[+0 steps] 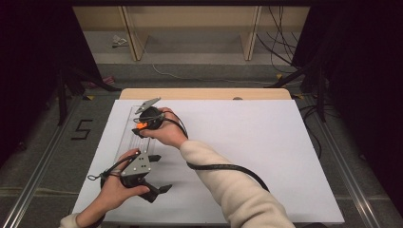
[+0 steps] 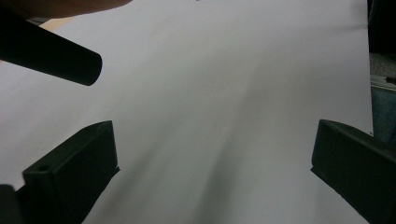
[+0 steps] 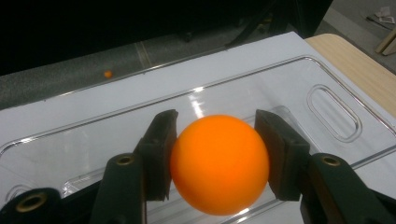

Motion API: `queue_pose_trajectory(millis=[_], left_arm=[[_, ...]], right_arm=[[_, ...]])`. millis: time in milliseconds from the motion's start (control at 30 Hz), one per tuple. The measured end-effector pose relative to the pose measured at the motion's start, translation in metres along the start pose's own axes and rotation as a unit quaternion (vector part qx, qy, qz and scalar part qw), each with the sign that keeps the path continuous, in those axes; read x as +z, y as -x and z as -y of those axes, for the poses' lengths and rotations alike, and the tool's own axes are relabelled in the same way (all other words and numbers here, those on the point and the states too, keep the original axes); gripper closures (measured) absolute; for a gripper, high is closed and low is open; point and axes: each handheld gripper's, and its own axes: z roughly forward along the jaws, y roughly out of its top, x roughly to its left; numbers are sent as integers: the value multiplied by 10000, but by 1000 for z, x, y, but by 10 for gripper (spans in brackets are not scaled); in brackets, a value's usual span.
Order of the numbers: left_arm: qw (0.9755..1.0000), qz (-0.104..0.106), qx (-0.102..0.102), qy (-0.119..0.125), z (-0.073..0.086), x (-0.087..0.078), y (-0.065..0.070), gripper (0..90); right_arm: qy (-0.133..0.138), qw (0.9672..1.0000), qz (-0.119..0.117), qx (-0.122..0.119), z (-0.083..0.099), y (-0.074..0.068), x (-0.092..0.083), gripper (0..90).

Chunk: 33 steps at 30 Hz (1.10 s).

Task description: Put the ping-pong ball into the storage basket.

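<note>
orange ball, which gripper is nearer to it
Right. The right gripper has its jaws shut on the orange ball, over the clear tray. The left gripper sits open, nearer the person, over bare white sheet.

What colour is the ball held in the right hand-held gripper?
Orange, plain and unpatterned. The ball shows best in the right gripper view.

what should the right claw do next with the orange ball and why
Probably lower it and let go: the right claw is shut on the orange ball directly above the clear tray, while the left claw waits open over the white sheet.
</note>
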Motion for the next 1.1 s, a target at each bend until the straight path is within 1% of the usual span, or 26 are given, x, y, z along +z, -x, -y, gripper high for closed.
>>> queue_pose_trajectory(millis=[367, 1100], left_arm=[[10000, 9, 7, -4, 0, 0, 0, 0], [10000, 11, 23, -15, 0, 0, 0, 0]], right_arm=[[-40, 10000, -41, 16, -1, 0, 5, 512], [-154, 9999, -46, 26, -2, 0, 13, 511]])
